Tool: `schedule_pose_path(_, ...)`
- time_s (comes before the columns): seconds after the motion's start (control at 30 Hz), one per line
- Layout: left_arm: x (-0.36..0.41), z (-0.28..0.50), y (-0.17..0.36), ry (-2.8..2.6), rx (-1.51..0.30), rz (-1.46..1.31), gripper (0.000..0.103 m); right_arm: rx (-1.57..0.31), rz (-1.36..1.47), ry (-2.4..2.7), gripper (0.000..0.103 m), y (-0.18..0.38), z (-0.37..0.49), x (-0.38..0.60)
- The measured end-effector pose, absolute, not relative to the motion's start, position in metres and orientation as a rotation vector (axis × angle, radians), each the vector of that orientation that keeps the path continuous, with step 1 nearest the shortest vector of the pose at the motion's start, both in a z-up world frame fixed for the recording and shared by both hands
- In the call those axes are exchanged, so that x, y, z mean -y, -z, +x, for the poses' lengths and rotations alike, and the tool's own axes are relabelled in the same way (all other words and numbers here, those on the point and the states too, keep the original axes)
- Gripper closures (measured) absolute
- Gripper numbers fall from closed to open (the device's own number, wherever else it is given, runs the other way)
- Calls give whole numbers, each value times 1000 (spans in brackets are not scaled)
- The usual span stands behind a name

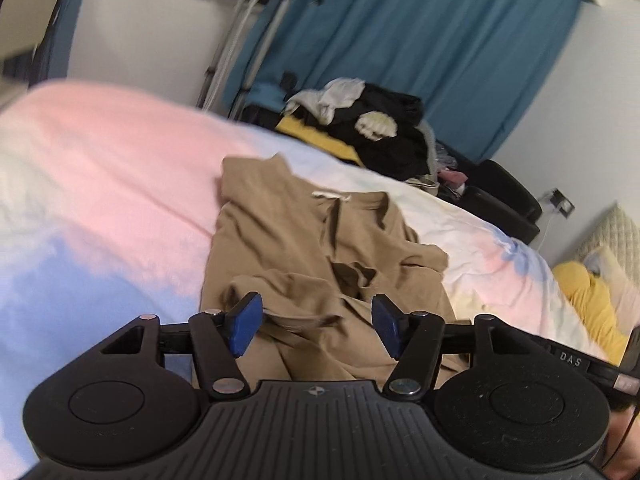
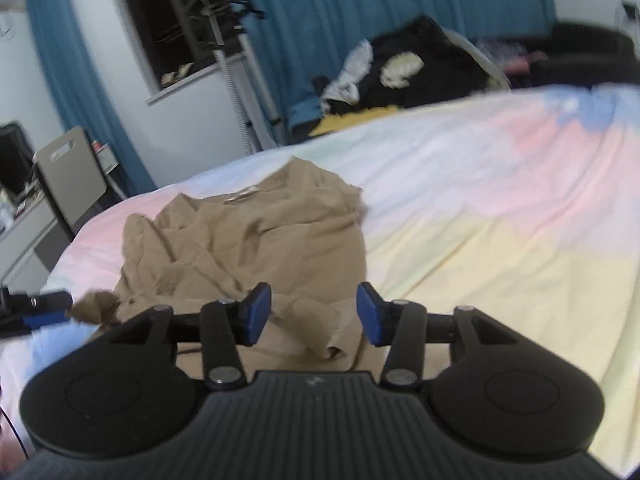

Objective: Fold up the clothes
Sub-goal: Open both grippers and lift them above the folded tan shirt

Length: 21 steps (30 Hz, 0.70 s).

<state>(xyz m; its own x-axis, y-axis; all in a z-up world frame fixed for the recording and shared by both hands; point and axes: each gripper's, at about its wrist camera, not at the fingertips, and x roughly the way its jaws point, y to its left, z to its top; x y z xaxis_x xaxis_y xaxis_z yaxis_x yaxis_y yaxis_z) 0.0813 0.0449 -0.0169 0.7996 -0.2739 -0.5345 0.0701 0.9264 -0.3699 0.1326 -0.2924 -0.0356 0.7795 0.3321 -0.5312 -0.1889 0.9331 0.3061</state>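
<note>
A tan shirt [image 1: 304, 240] lies rumpled on the pastel bedspread [image 1: 104, 168], its collar and a white label at the far end. My left gripper [image 1: 316, 326] hovers over the shirt's near hem with its blue pads apart and no cloth pinched between them. In the right wrist view the same tan shirt [image 2: 256, 236] spreads ahead, and my right gripper [image 2: 314, 312] stands open above its near edge. The left gripper's blue pad [image 2: 44, 318] shows at the left edge beside a bunched corner of cloth; whether it touches the cloth I cannot tell.
A heap of dark, white and yellow clothes [image 1: 372, 128] sits past the bed's far edge before a teal curtain [image 1: 420, 40]. A metal rack [image 2: 228, 60] and a grey chair [image 2: 72, 176] stand to the left. A yellow pillow [image 1: 592, 300] lies at the right.
</note>
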Motion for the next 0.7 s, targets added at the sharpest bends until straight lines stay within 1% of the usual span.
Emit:
schedule_pose_path(0.07,-35,76,18,210,-622,-305,40,-613,201,-319,64,34,126,283)
schedule_pose_path(0.1,-31,73,19,220,-624,-285,40,-628,196,-339,66,36,125,278)
schedule_pose_path(0.23,-19,68,33,205,-672,-241,47,-714,186,-408,77,51,122,262)
schedule_pose_path(0.27,-18,69,38,211,-694,-240,48,-734,174,-413,77,56,122,259)
schedule_pose_path(0.3,-18,71,43,217,-716,-240,52,-751,165,-412,77,60,121,256)
schedule_pose_path(0.47,-18,87,63,189,-784,-225,56,-756,128,-373,79,74,127,250)
schedule_pose_path(0.53,-19,97,68,162,-783,-218,60,-747,126,-349,81,77,132,252)
schedule_pose_path(0.7,-18,122,70,138,-751,-211,60,-726,73,-302,81,84,154,251)
